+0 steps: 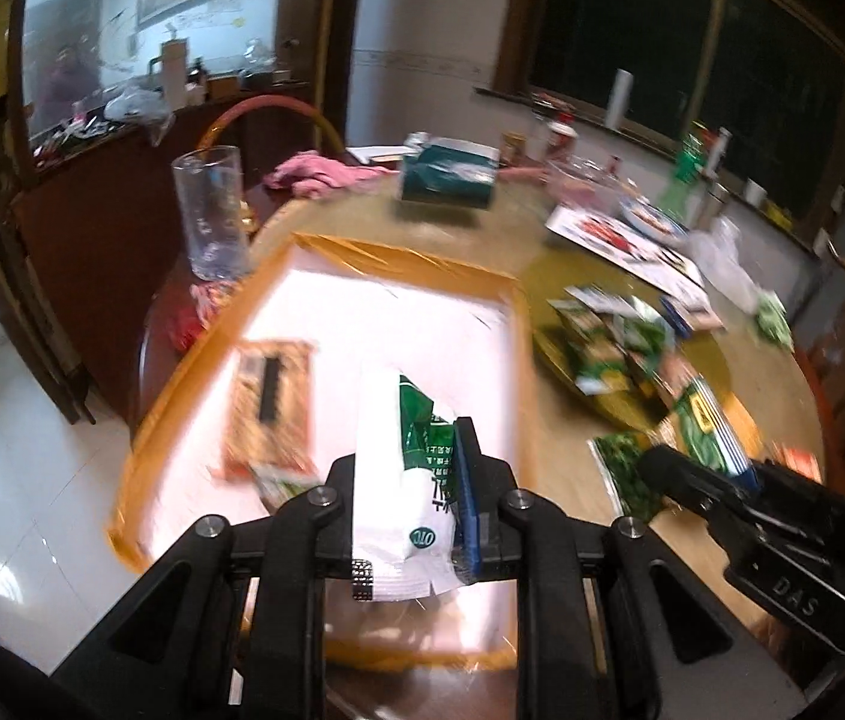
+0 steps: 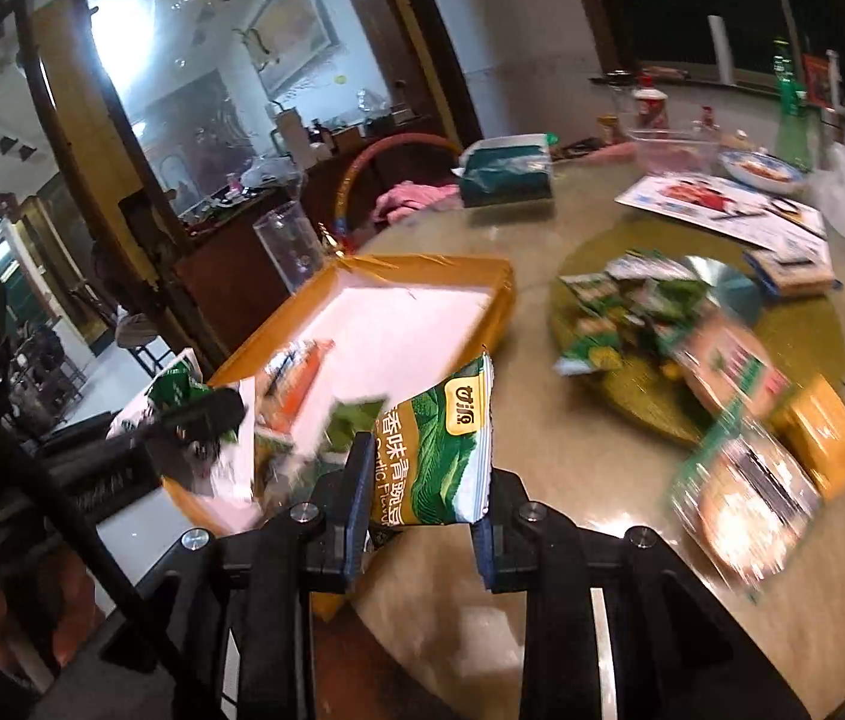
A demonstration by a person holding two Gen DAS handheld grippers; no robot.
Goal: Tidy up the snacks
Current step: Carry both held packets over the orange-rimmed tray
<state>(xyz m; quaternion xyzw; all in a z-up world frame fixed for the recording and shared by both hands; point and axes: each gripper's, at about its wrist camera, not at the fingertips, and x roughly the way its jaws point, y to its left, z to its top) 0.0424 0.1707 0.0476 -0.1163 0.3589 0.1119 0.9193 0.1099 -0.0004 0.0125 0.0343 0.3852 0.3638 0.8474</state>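
My left gripper (image 1: 407, 480) is shut on a white and green snack packet (image 1: 404, 474) and holds it above the orange-rimmed box (image 1: 410, 264) with a white floor. An orange snack pack (image 1: 272, 408) lies in the box. My right gripper (image 2: 422, 480) is shut on a green pea snack packet (image 2: 434, 450) near the box's right wall (image 2: 500, 300). The right gripper shows in the left wrist view (image 1: 710, 474), with its green packet (image 1: 704, 426). A pile of green snack packets (image 2: 632, 312) lies on the round table (image 2: 572, 468).
A tall glass (image 1: 212, 210) stands left of the box. A green tissue box (image 1: 446, 174), a pink cloth (image 1: 326, 171), a printed sheet (image 2: 722, 210), a plate (image 2: 764, 171) and a green bottle (image 2: 791, 114) are at the back. More packs (image 2: 746, 480) lie at the right.
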